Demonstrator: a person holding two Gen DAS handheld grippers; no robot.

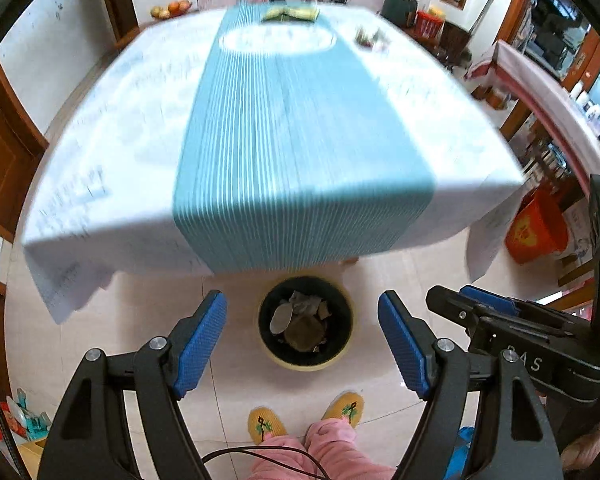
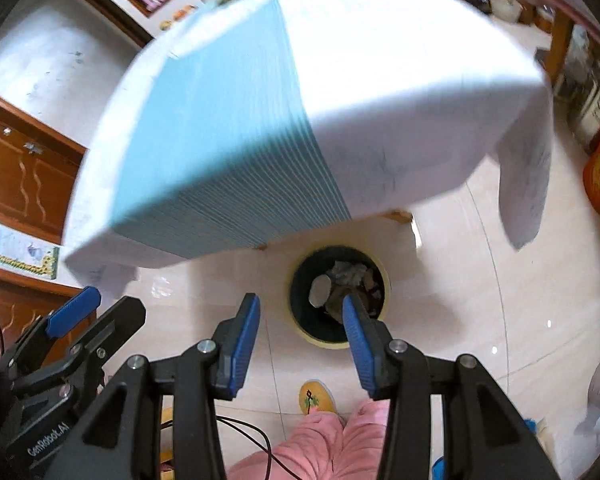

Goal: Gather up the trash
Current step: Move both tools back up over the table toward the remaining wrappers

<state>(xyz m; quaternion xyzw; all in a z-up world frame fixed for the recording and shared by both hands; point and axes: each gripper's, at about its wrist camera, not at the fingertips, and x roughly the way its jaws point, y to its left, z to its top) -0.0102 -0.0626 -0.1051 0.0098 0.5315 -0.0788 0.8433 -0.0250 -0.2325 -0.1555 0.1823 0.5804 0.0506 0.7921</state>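
A round yellow bin with a black liner stands on the floor below the table's near edge, holding crumpled paper and other scraps. My left gripper hangs high above it, open, with nothing between its blue pads. The same bin shows in the right wrist view, with my right gripper open and empty just left of it. A small scrap of trash lies on the far right of the table.
The table wears a white cloth with a blue striped runner; a green-yellow item sits at its far end. A person's yellow slippers and pink trousers stand below me. An orange bag sits at the right.
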